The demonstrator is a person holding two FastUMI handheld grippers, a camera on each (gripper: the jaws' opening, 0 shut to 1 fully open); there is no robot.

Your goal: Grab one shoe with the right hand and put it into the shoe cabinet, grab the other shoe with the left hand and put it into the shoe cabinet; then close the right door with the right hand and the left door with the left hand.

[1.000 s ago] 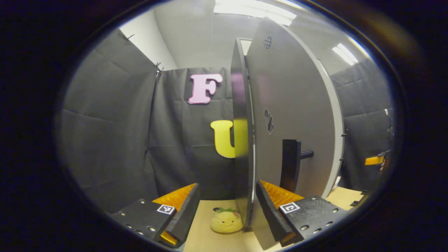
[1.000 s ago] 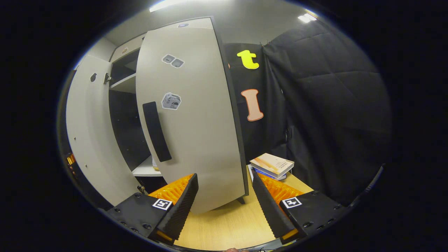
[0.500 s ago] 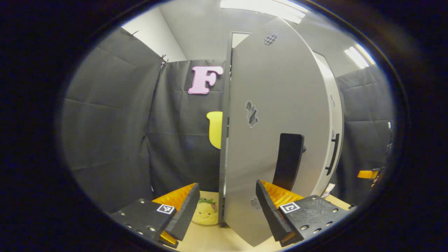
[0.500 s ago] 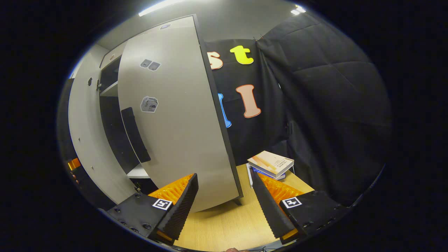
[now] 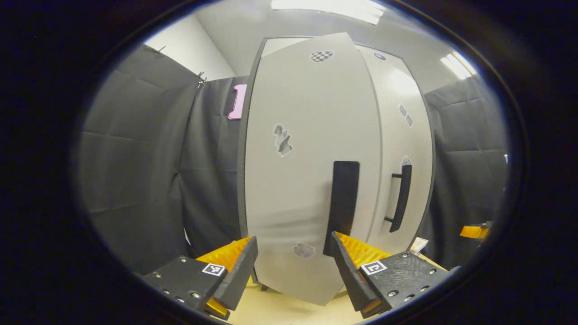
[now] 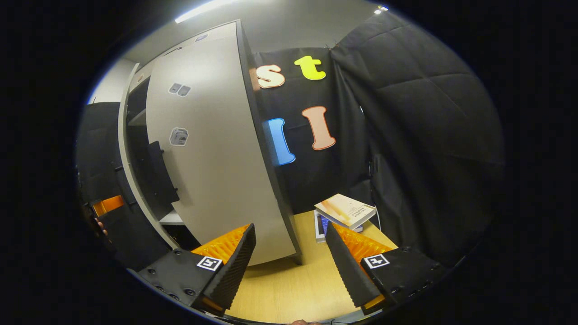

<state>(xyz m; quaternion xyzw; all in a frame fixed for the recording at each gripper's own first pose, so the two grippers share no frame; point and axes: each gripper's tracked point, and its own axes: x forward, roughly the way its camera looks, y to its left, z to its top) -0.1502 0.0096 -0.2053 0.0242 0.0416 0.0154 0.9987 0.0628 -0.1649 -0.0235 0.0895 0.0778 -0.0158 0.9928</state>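
Shoes look stowed, both doors nearly shut: left door (image 5: pixel 311 180) at the open left claw's (image 5: pixel 293 266) 12 o'clock, right door (image 6: pixel 212 149) ajar at the open right claw's (image 6: pixel 289 257) 11 o'clock.

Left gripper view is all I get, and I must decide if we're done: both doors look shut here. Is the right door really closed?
Observer: No. In the right gripper view the right door stands ajar, with a dark gap and a shelf showing past its handle side.
Operator: Is the right gripper holding it?
Observer: No. The right gripper is open and grips nothing.
Operator: Anything near that door?
Observer: A stack of books lies on the table to the door's right, apart from it.
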